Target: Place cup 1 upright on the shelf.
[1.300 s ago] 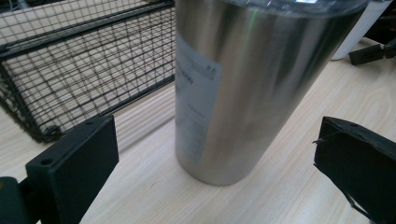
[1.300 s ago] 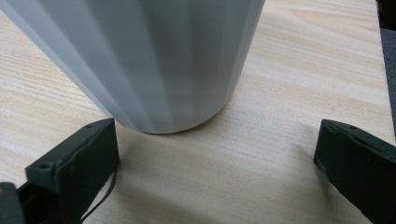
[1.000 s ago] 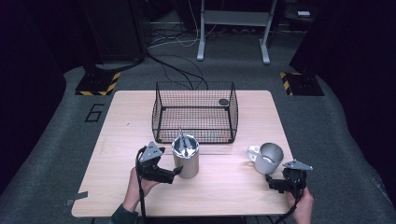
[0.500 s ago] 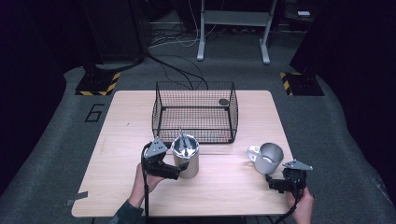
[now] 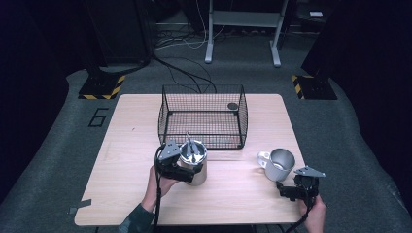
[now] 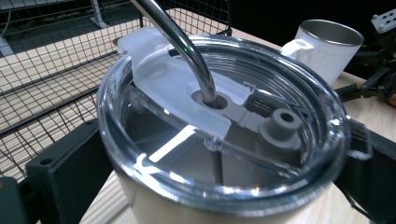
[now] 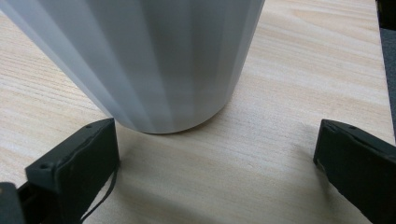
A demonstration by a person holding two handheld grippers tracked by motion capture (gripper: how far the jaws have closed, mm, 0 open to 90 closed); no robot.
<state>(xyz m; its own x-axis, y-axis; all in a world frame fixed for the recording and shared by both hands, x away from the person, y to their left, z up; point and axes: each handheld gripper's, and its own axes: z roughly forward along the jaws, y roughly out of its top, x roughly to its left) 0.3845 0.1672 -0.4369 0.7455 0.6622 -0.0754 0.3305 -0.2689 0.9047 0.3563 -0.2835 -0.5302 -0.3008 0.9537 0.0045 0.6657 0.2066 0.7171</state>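
Left gripper [image 5: 187,167] clamped on lidded tumbler [image 5: 194,164] — front of surface [image 5: 126,145], near basket [image 5: 203,115]
Right gripper [image 5: 287,190] open, jaws just short of mug [image 5: 278,164]; risk — straw [image 6: 180,39] snags basket wire; tumbler tips if lifted crooked

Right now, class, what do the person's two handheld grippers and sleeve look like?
The left gripper and right gripper are black with blocky jaws. Each carries a grey three-cornered plate on top and trails a black cable. A dark greenish sleeve covers the left forearm.
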